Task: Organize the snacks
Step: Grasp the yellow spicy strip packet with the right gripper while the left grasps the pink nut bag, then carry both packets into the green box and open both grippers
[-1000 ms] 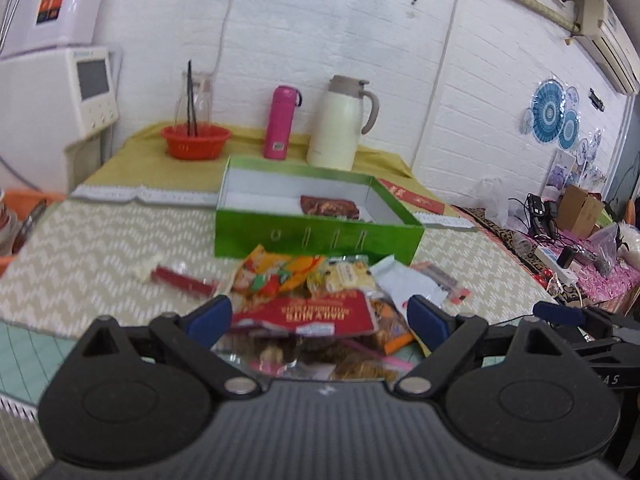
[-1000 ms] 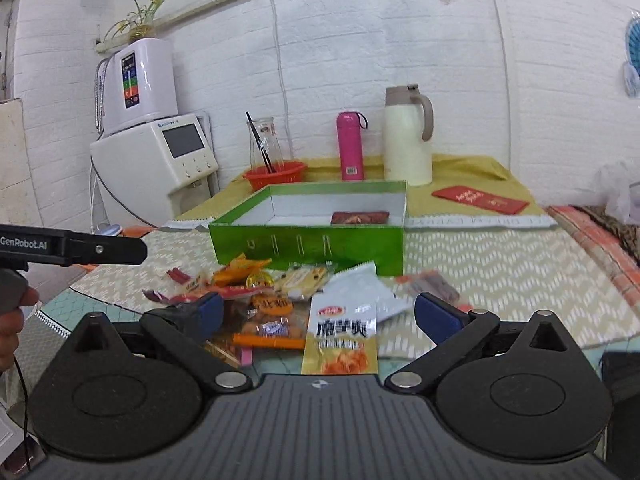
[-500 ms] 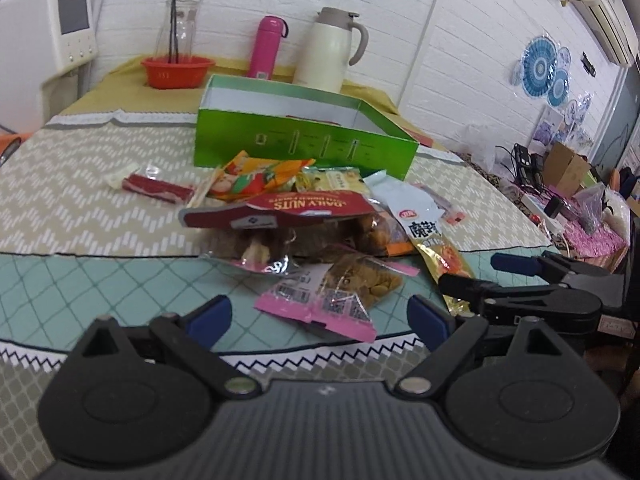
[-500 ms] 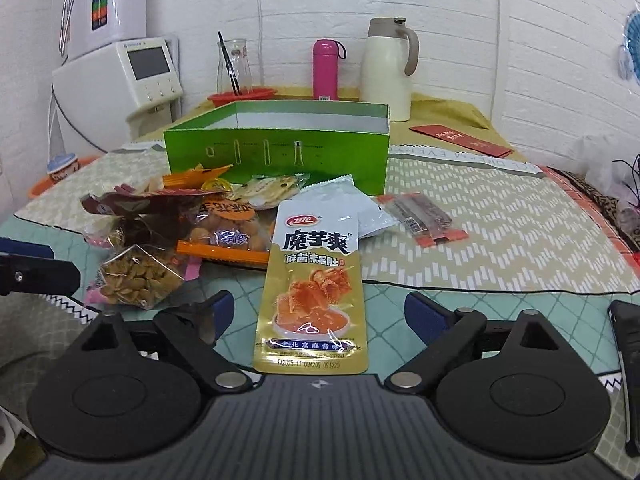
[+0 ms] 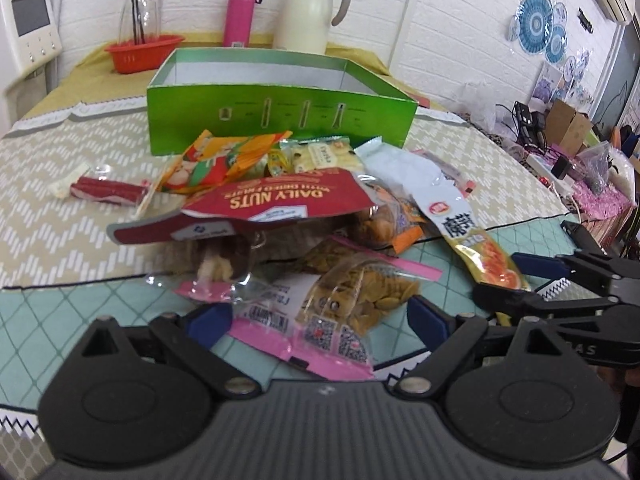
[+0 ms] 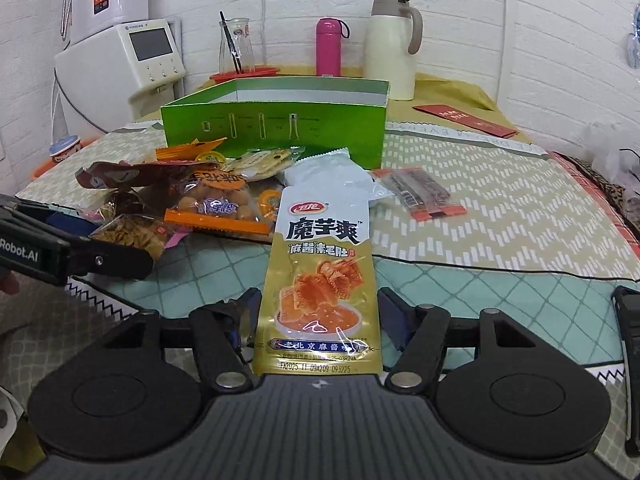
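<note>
- Seed packet (image 5: 352, 300) with pink edges lies between the spread fingers of the left tool (image 5: 320, 316), nearer than the green box (image 5: 280, 114)
- Right tool (image 6: 318, 316), spread, straddles the gold pouch (image 6: 320, 280) before that box (image 6: 276, 128)

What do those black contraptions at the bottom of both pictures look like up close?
Each tool is matt black plastic: a ribbed body, two round discs, and angled link arms with silver pivot pins. The left tool and right tool both end in blue finger pads. Seen side-on, the left one carries white "Robot.AI" lettering. No cables or sleeves are visible.
</note>
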Tool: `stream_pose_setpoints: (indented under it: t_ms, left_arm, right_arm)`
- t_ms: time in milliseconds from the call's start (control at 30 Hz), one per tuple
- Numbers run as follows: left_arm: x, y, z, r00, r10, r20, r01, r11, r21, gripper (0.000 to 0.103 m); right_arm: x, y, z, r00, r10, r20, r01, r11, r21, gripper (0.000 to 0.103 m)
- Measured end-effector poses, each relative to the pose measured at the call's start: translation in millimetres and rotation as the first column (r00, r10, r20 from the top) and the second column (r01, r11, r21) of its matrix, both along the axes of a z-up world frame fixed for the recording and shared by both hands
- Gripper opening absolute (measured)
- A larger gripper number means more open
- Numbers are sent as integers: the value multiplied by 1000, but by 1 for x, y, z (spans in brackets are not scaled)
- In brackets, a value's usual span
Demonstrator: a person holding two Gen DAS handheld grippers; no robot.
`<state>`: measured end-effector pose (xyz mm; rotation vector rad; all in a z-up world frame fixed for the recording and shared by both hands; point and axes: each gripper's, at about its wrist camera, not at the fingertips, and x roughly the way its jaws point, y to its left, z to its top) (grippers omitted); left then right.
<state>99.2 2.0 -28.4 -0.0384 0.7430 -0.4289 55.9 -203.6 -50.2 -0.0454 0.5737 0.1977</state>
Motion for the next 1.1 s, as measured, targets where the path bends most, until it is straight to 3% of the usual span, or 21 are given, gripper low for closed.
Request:
stream_pose_setpoints:
  t_ms: [233,333,467,533,600,667,800,867,933,967,1000,1033,1067,1100]
  left_arm:
    - [-10,-19,-1,997,-31,67,21,988,154,89]
    - [-22,-27,8,986,-107,125,81,977,196,89]
    - [-9,-37,1,987,-122,104,91,960,264,88]
    - [0,-29,-2,992,-97,84,79,976,201,87]
    - [3,-20,0,996,-64,60,56,989,138,66]
    - [-2,-19,1,995,-66,69,54,985,164,62]
    - [-14,-23,2,992,-98,79,82,981,178,63]
    - [-15,-26,0,992,-88,92,71,982,176,71]
    - [-12,-26,-3,992,-72,100,56,986,155,68]
    - [-11,-27,-2,992,-68,104,52,987,155,60]
    - [-11,-28,0,993,-62,100,46,986,158,53]
    - [-12,-29,1,993,-63,97,47,987,155,53]
    - [-13,-28,3,994,-68,91,55,989,138,50]
    - [-16,-27,5,994,-69,82,59,992,115,49]
  right_arm:
    - [-5,-7,-2,1000,-13,13,13,1000,10,103]
    - [-6,-9,-2,1000,-14,19,13,1000,25,103]
    - [-7,-10,-2,1000,-19,22,18,999,45,103]
    - [-7,-10,-2,1000,-21,20,20,999,47,103]
    - [-6,-9,-1,1000,-20,14,19,999,41,103]
    - [-3,-6,0,1000,-11,8,11,1000,28,103]
    - [8,-2,0,1000,-22,6,22,1000,6,103]
    - [12,0,-1,1000,-26,4,26,1000,2,103]
    - [13,1,-2,1000,-21,22,21,1000,-6,103]
    - [13,1,-2,999,-17,28,17,1000,-5,101]
    - [14,1,0,1000,-10,24,10,1000,-4,89]
    - [13,2,1,1000,-7,15,7,1000,-8,84]
    - [12,2,3,1000,1,19,-1,1000,-12,70]
    - [10,3,5,1000,8,17,-8,1000,-18,67]
